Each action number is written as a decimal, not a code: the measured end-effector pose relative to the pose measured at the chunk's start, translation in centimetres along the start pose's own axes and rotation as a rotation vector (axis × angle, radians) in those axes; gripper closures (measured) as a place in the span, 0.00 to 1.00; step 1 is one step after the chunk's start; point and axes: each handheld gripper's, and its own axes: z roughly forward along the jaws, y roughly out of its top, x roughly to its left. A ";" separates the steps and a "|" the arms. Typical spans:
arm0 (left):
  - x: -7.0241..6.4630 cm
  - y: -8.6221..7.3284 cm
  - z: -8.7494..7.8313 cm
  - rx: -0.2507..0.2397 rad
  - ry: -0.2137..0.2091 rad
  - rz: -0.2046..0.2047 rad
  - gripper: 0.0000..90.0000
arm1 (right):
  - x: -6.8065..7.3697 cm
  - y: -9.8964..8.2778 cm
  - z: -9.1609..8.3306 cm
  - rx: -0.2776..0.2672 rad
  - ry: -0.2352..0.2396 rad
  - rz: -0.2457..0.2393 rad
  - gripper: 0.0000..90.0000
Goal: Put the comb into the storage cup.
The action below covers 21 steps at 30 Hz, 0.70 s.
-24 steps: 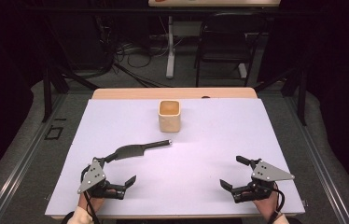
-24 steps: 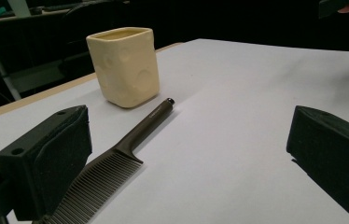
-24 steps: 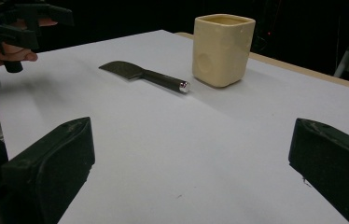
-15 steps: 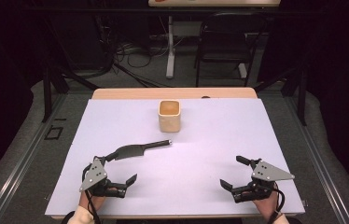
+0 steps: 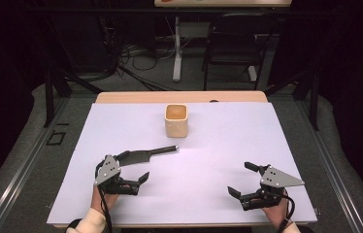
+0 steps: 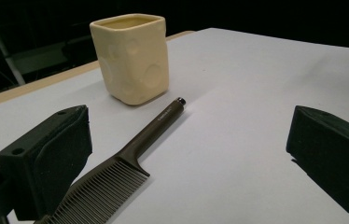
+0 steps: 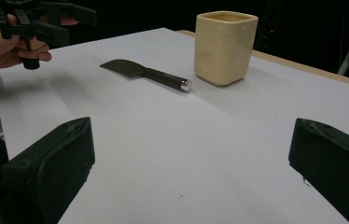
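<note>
Not much has changed since the earlier frames: the left gripper (image 5: 130,171) has nudged up a bit closer to the dark brown plastic comb with the long thin handle (image 5: 148,154), and the right gripper (image 5: 240,178) sits where it was. The comb and the cream square ceramic cup with dimpled sides (image 5: 176,120) haven't moved.

Left gripper's jaws are spread wide, nothing pinched. In the left gripper view the comb's toothed end (image 6: 99,192) lies flat on the table just beside one jaw, the handle angling off toward the cup (image 6: 130,56) and stopping just short of it. Can't tell if the jaw actually touches the teeth. Right gripper's jaws are wide apart too, with bare table between them, well apart from the comb (image 7: 147,73).

Surface is a pale lilac-white sheet (image 5: 218,145) covering a light wooden table (image 5: 121,97), whose far edge peeks out past the sheet. Room behind is dark: a black chair (image 5: 233,43), a white stand leg (image 5: 176,53), loose cables (image 5: 131,53) on grey floor.
</note>
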 end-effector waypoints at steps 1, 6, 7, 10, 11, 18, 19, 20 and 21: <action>0.1 0.1 0.3 0.003 -0.002 -0.003 0.00 | 0.0 0.0 0.0 0.000 0.000 0.000 0.00; 0.3 0.5 1.3 0.022 0.006 -0.006 0.00 | 0.1 0.0 -0.1 0.000 0.006 0.003 0.00; 0.3 0.5 1.3 0.022 0.006 -0.006 0.00 | 0.1 0.0 -0.1 -0.002 0.005 -0.002 0.00; 0.5 0.7 2.1 0.039 0.003 -0.016 0.00 | 0.1 0.0 -0.1 -0.002 0.002 -0.001 0.00; 0.6 0.8 2.3 0.044 0.002 -0.020 0.00 | 0.1 0.0 -0.1 -0.002 0.002 0.000 0.00; 0.9 1.3 3.8 0.065 -0.002 -0.036 0.00 | 0.2 0.0 -0.1 0.005 -0.001 0.008 0.00; 0.9 1.3 3.8 0.065 -0.002 -0.036 0.00 | 0.2 0.0 -0.1 0.006 -0.001 0.008 0.00; 0.9 1.4 4.1 0.070 0.013 -0.038 0.00 | 0.2 0.0 -0.1 0.006 -0.001 0.005 0.00; 0.9 1.4 4.1 0.070 0.013 -0.038 0.00 | 0.2 0.0 0.0 0.007 -0.001 0.005 0.00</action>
